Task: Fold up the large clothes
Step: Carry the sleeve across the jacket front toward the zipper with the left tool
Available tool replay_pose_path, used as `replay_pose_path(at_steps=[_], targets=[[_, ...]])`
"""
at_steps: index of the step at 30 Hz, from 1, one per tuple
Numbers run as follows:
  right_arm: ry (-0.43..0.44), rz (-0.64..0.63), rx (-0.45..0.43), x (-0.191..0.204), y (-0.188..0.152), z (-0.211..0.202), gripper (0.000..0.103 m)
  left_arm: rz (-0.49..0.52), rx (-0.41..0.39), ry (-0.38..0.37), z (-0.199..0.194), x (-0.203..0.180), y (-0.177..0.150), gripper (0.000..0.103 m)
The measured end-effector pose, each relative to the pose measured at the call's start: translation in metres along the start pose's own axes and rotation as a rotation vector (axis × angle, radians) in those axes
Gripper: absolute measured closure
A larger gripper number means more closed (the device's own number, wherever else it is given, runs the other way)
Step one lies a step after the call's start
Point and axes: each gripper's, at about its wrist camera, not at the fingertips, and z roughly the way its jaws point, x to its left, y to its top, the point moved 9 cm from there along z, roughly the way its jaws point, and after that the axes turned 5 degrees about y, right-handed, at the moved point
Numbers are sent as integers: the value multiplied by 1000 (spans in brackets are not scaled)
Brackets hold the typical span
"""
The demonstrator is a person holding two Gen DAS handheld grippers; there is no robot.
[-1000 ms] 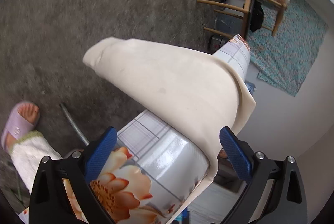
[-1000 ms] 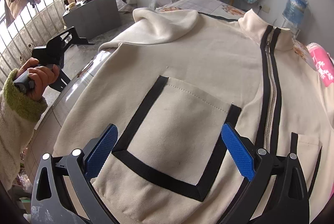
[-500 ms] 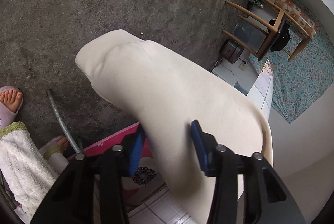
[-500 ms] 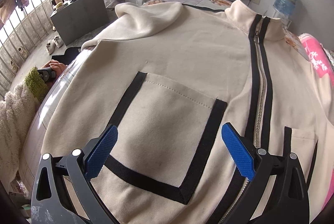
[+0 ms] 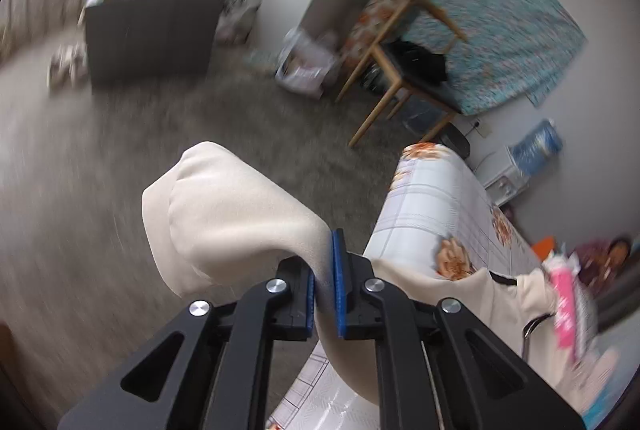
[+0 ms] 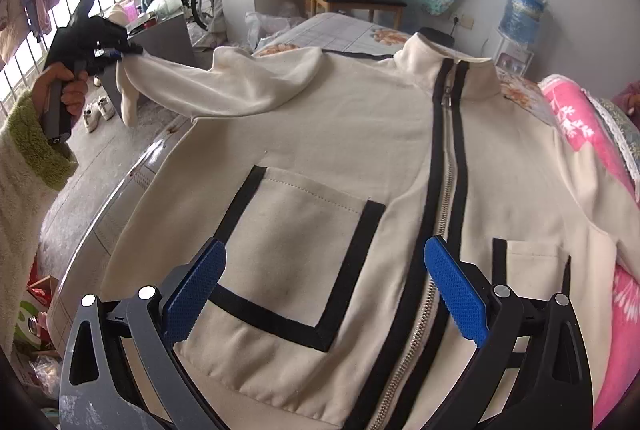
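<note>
While the cream jacket lay flat, its sleeve was pinched tight by the left gripper, just squeezed shut; the right gripper was spread wide.

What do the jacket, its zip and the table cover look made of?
Jacket: soft matte cream knit, likely cotton fleece; the sleeve drapes limply from the left tool.
Zip: silvery teeth, probably metal.
Table cover: glossy printed sheet, likely vinyl; it shows glare.
</note>
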Motion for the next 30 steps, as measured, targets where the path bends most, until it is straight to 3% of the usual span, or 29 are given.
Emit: replay_pose_path(at_steps=[3,5,8,10,15,17,19,22,26,28,30], targets=[[-26,22,-33,-12,-3,-21,8,360,-187,-24,-79,-102,3,95],[-57,41,-51,-23,-9,-37,8,557,-237,-81,-117,-164,-24,94],[-101,89,-70,-48,-20,-57,8,763,-226,-147,-142,-228,-83,92],[-133,130,-75,-67,-31,-69,8,837,-139,-208,-137,-252,-133,90],[-183,246,-40,-112,-68,-82,8,842,201,-266,-79,-244,-253,72],[-183,293,-17,-127,-82,-83,8,803,287,-252,-61,-227,-281,65],[-171,323,-6,-137,-89,-83,8,757,296,-269,-62,-216,-293,53],[-131,357,-19,-147,-88,-84,8,687,279,-355,-81,-202,-289,38],[24,421,-59,-147,-65,-81,8,602,248,-395,-103,-182,-276,32],[109,447,-69,-147,-44,-70,8,560,249,-328,-97,-164,-274,32],[157,459,-60,-148,-20,-55,12,549,263,-197,-83,-142,-275,32]])
